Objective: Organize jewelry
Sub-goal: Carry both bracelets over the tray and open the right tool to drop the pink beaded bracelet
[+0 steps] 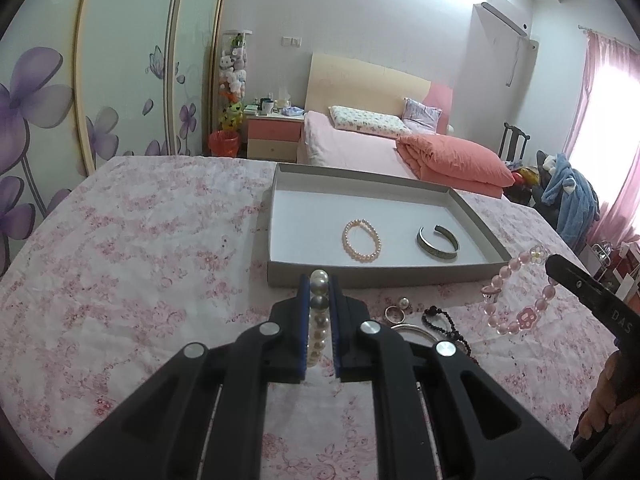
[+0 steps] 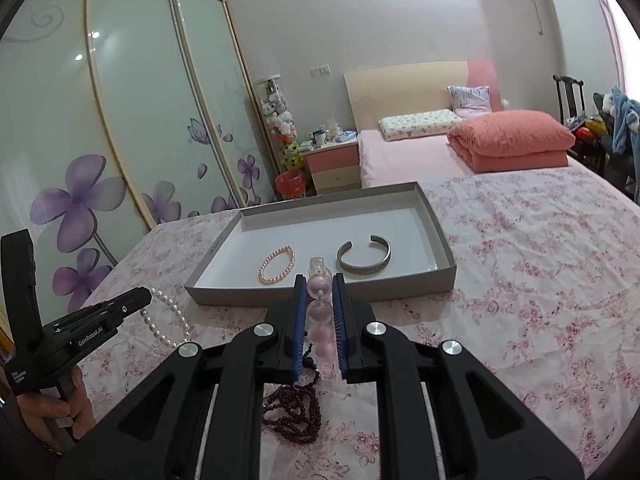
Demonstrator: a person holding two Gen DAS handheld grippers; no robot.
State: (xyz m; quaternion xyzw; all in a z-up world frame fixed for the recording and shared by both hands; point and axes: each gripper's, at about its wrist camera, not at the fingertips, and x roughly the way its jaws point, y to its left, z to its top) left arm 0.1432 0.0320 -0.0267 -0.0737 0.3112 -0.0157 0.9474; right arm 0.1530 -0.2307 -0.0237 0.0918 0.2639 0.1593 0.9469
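My left gripper (image 1: 319, 280) is shut on a white pearl bracelet (image 1: 319, 312), lifted just in front of the grey tray (image 1: 360, 276). In the right wrist view the left gripper (image 2: 146, 295) comes in from the left with the pearls (image 2: 176, 309) hanging from its tip. My right gripper (image 2: 319, 280) is shut on a pink bead bracelet (image 2: 320, 312) near the tray's front wall (image 2: 224, 292). The same bracelet (image 1: 502, 278) dangles from the right gripper (image 1: 560, 268) at the right of the left wrist view. In the tray lie a pink pearl bracelet (image 1: 361, 240) and a silver cuff (image 1: 438, 242).
On the floral cloth below lie rings (image 1: 398, 308), a silver bangle (image 1: 412, 330), a black bead strand (image 1: 444, 324) and a pile of dark red beads (image 2: 296, 412). A bed with an orange quilt (image 1: 456, 160) stands beyond the table, wardrobe doors to the left.
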